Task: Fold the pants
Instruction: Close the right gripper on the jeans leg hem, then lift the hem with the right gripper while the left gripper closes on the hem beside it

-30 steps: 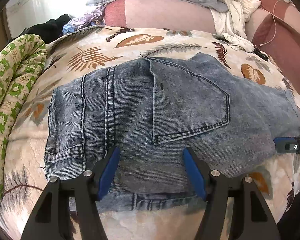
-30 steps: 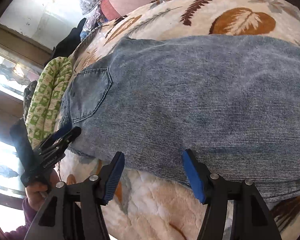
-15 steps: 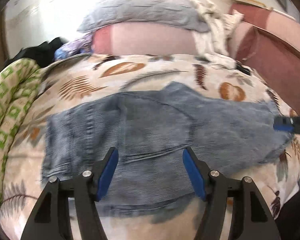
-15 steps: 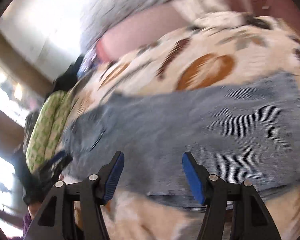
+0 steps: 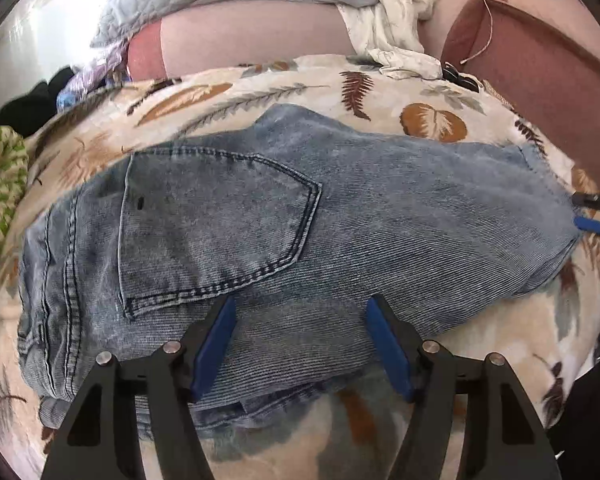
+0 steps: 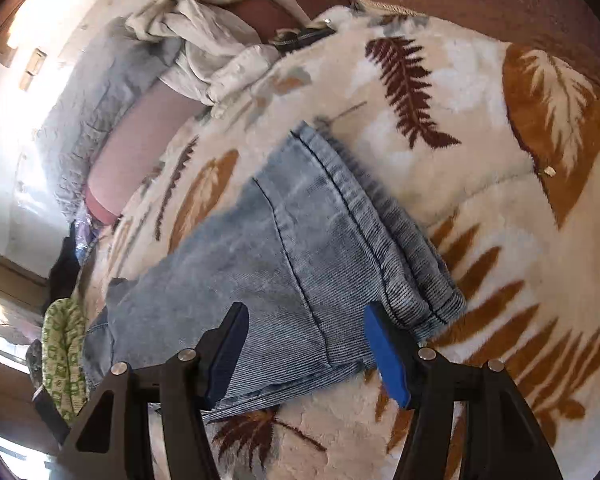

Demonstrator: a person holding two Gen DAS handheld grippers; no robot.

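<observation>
Pants (image 5: pixel 340 220) flat on leaf-print blanket (image 5: pixel 480 340), both claws (image 5: pixel 302 344) (image 6: pixel 306 346) spread empty, white cloth (image 5: pixel 388 24), green quilt (image 5: pixel 0 176) beside.

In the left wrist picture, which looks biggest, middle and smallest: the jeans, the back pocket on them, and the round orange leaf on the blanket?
1. Jeans, the biggest, stretching nearly across the picture.
2. Back pocket, covering only a part of the jeans.
3. Orange leaf, the smallest, though it lies farther from the camera, which shrinks it a bit.
</observation>
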